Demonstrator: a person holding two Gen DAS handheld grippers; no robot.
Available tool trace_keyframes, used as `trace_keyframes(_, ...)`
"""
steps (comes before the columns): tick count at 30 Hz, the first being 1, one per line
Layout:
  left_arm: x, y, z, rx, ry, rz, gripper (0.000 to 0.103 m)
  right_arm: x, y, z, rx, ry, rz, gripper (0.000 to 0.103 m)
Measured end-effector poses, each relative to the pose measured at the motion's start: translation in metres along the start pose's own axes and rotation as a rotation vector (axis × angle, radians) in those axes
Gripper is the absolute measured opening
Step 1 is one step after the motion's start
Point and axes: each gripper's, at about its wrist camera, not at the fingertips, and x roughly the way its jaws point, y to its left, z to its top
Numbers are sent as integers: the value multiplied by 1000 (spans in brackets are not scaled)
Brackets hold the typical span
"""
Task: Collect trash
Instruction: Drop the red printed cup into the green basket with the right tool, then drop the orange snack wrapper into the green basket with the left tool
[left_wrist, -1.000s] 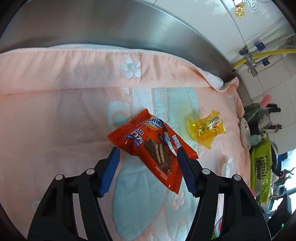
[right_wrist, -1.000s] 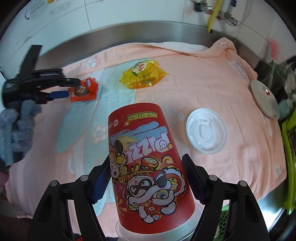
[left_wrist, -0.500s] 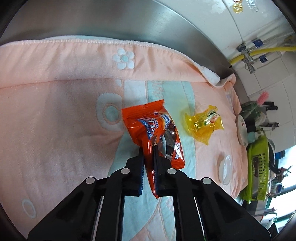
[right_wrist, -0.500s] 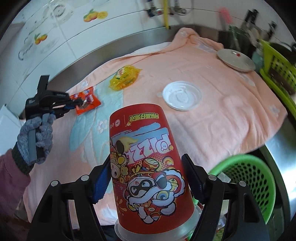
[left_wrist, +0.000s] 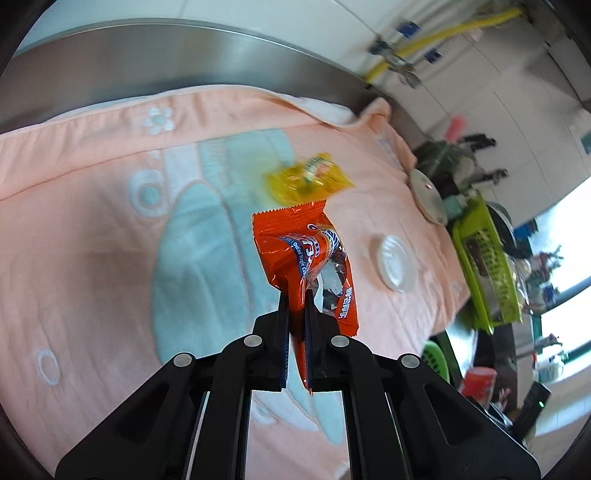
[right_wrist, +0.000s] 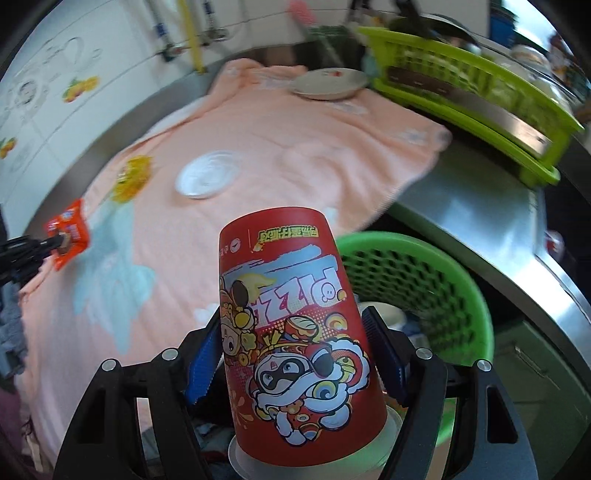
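My left gripper (left_wrist: 296, 295) is shut on an orange snack wrapper (left_wrist: 295, 247) and holds it above the pink towel (left_wrist: 92, 221); the wrapper also shows at the far left of the right wrist view (right_wrist: 68, 232). My right gripper (right_wrist: 295, 354) is shut on a red paper cup (right_wrist: 295, 332), held upside down beside and above a green mesh basket (right_wrist: 424, 266). A yellow wrapper (left_wrist: 306, 177) (right_wrist: 131, 177) and a white plastic lid (left_wrist: 395, 266) (right_wrist: 208, 173) lie on the towel.
A steel counter rim (left_wrist: 184, 51) runs behind the towel. A round plate (right_wrist: 328, 83) and a lime-green dish rack (right_wrist: 461, 81) stand at the towel's far end. The basket sits below the counter edge with some rubbish inside.
My left gripper closed on the orange wrapper and lifted it off the towel. My right gripper carried the cup away from the towel to beside the green basket.
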Motion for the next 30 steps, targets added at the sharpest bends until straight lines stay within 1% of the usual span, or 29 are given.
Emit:
trace_keyframes(1, 0, -6, -3, 13, 7, -10, 5, 0, -14, -3, 20, 6, -33, 70)
trace_keyframes(4, 0, -30, -14, 61, 32, -60, 5, 4, -42, -10, 73, 23, -83, 70)
trace_keyframes(6, 2, -47, -21, 96, 48, -86, 5, 8, -58, -14, 98, 36, -102, 70)
trace_keyframes(8, 6, -69, -30, 136, 69, -120, 5, 14, -72, -21, 122, 51, -143, 70)
trace_keyframes(10, 10, -86, -38, 165, 88, -144, 5, 20, -83, -26, 143, 72, -153, 70)
trace_keyframes(14, 21, -122, -61, 235, 136, -182, 5, 28, -97, -35, 170, 101, -159, 70)
trace_keyframes(18, 39, -152, -86, 297, 194, -196, 5, 34, -109, -41, 206, 100, -148, 70)
trace_keyframes(21, 55, -172, -104, 335, 240, -206, 5, 34, -113, -40, 219, 93, -128, 75)
trace_keyframes(22, 61, -180, -111, 356, 256, -208, 5, 33, -115, -40, 222, 84, -117, 77)
trace_keyframes(24, 70, -191, -122, 384, 277, -202, 5, 29, -116, -39, 223, 69, -123, 77)
trace_keyframes(27, 85, -206, -140, 422, 317, -204, 5, 19, -118, -41, 233, 47, -93, 77)
trace_keyframes(30, 101, -220, -156, 454, 356, -200, 5, 5, -118, -44, 226, 22, -88, 77)
